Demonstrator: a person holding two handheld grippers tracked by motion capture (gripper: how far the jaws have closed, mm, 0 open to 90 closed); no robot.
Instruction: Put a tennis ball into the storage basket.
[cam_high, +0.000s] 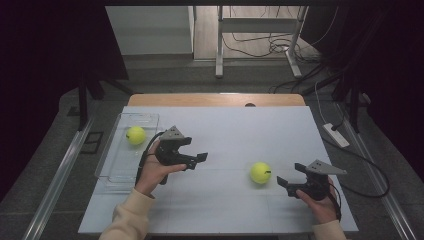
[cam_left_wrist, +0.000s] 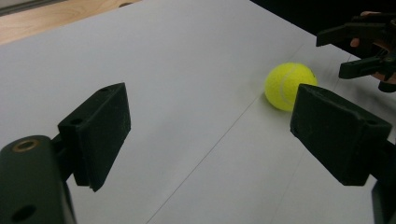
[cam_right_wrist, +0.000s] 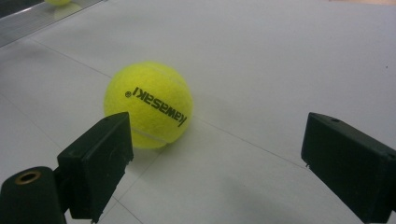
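One yellow tennis ball (cam_high: 260, 172) lies on the white table, right of centre, and reads "kawasaki" (cam_right_wrist: 148, 105) in the right gripper view. My right gripper (cam_high: 291, 174) rests just to its right, open and pointing at it, jaws wide with nothing between them (cam_right_wrist: 215, 163); the ball sits ahead, close to the left jaw. My left gripper (cam_high: 195, 150) is held above the table's left half, open and empty (cam_left_wrist: 215, 135), facing the same ball (cam_left_wrist: 287, 86) from farther off. A second tennis ball (cam_high: 135, 135) lies in the clear tray (cam_high: 114, 172).
The clear plastic tray stands along the table's left edge, its rim (cam_right_wrist: 42, 21) visible in the right gripper view. The far wooden table edge (cam_high: 215, 99) runs across the back. Cables and a metal frame (cam_high: 260, 45) are on the floor beyond.
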